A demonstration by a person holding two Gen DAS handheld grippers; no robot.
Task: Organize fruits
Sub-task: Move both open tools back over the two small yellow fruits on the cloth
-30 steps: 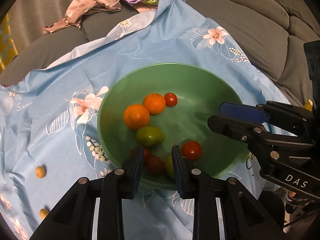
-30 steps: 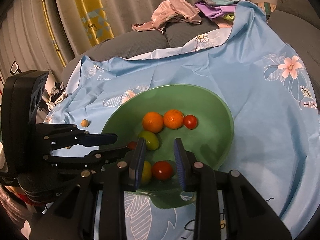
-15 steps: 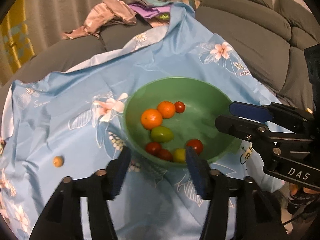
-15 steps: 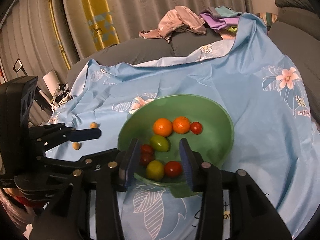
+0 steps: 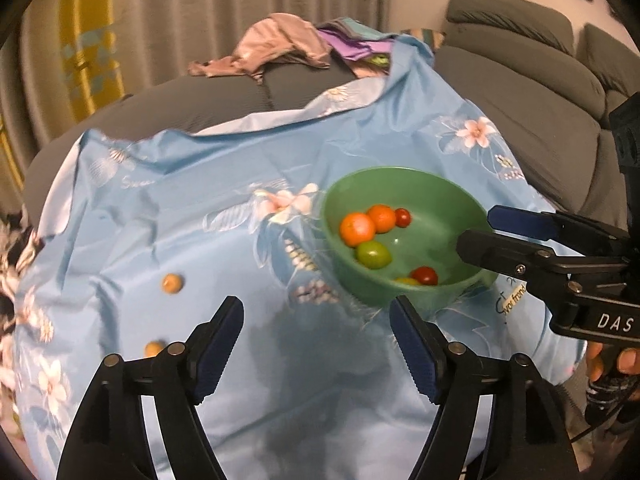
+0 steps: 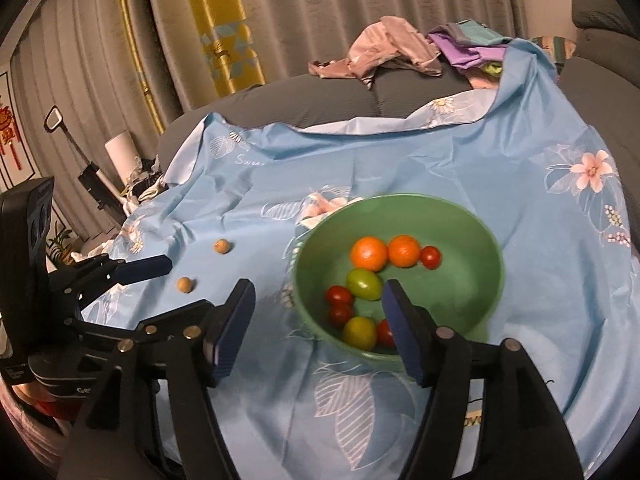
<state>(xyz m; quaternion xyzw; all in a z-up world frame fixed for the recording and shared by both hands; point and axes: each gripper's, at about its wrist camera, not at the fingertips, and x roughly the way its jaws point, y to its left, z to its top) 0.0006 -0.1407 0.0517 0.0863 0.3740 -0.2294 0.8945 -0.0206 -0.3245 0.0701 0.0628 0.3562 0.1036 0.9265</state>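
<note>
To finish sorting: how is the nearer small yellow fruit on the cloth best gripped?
The left gripper, open, is closest. Come straight down over the small yellow fruit and close across its middle; it is round, lies free on the cloth, nothing touching it.

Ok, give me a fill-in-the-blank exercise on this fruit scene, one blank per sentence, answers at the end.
1. The two orange fruits lie inside the ____ bowl.
2. The number of small yellowish fruits lying loose on the blue cloth outside the bowl is ____.
3. The jaws of the left gripper and of the right gripper are both ____.
4. In the bowl, the green fruit lies just in front of the ____ fruits.

Answers: green; two; open; orange
</note>
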